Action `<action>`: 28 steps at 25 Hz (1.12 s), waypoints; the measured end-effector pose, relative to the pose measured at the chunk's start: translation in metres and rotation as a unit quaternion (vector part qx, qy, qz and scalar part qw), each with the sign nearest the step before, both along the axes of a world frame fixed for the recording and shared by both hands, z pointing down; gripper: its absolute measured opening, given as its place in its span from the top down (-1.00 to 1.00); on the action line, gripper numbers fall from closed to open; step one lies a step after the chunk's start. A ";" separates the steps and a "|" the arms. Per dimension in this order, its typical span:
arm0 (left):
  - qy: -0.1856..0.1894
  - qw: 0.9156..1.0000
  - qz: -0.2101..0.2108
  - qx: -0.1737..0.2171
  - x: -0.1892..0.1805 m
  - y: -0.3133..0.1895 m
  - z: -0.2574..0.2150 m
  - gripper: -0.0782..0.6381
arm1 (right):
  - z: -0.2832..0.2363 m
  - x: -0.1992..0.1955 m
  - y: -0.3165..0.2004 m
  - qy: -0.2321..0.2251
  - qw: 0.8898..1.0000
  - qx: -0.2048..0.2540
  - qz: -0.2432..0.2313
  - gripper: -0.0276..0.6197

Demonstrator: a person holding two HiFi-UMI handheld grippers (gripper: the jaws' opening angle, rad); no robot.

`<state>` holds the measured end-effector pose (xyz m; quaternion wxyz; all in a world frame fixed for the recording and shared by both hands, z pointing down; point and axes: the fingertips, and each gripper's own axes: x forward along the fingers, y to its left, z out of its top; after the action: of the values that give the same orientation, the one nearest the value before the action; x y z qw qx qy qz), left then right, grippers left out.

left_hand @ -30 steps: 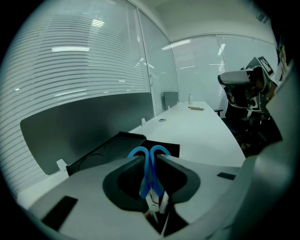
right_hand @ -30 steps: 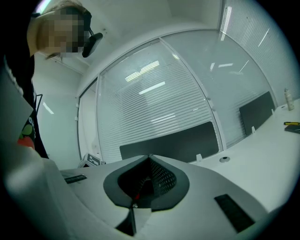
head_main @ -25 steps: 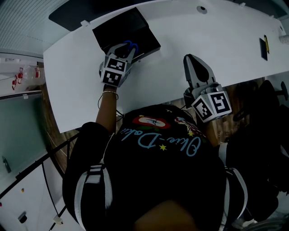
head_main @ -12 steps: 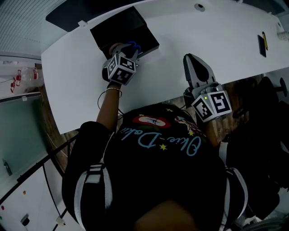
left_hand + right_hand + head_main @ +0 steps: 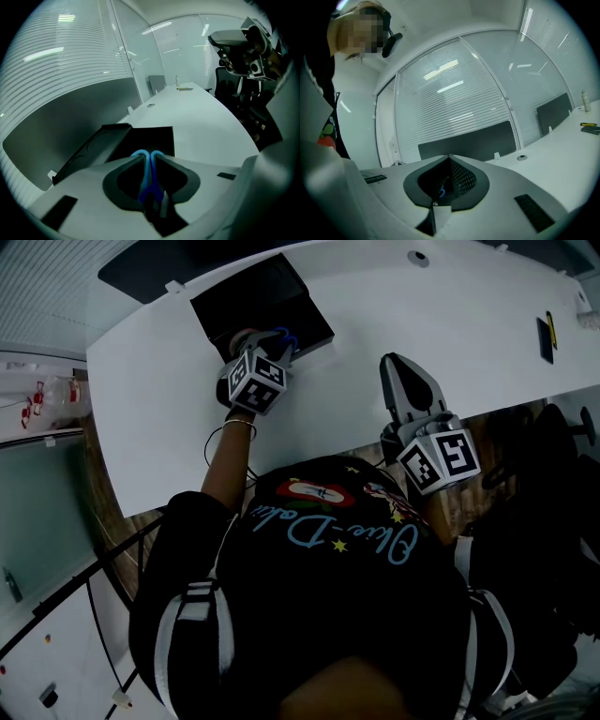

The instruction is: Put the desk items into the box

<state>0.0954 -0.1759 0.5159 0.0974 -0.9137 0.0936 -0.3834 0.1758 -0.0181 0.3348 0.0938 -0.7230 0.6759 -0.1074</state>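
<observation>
An open black box [image 5: 253,296] lies on the white desk [image 5: 394,306] at its far left. My left gripper [image 5: 266,341] hangs over the box's near edge, tilted down, shut on a blue looped item [image 5: 279,333]. In the left gripper view the blue item [image 5: 149,176] is pinched between the jaws, its two loops showing at the left gripper's [image 5: 151,154] tips, with the box's dark inside [image 5: 150,138] just beyond. My right gripper [image 5: 396,367] rests level over the desk's near edge; in the right gripper view this gripper [image 5: 449,158] has its jaws shut with nothing between them.
A small dark item with a yellow strip [image 5: 547,338] lies at the desk's far right, and also shows as that dark item [image 5: 588,127] in the right gripper view. A round cable hole [image 5: 418,258] sits near the back edge. A dark partition [image 5: 141,268] runs behind the desk. Dark chairs [image 5: 553,465] stand at right.
My left gripper has sunk a little toward the box and rolled, so its marker cube faces differently. The blue item stays in its jaws. The right gripper has kept still.
</observation>
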 end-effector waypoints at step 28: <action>0.125 0.992 -0.034 -0.009 -0.025 0.003 -0.069 0.71 | 0.001 -0.015 -0.013 0.003 1.000 0.000 -0.031 0.91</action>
<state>0.0702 -0.1726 0.4466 0.0641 -0.9515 0.1323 -0.2702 0.1606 -0.0315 0.3360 0.0884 -0.7018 0.6985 -0.1088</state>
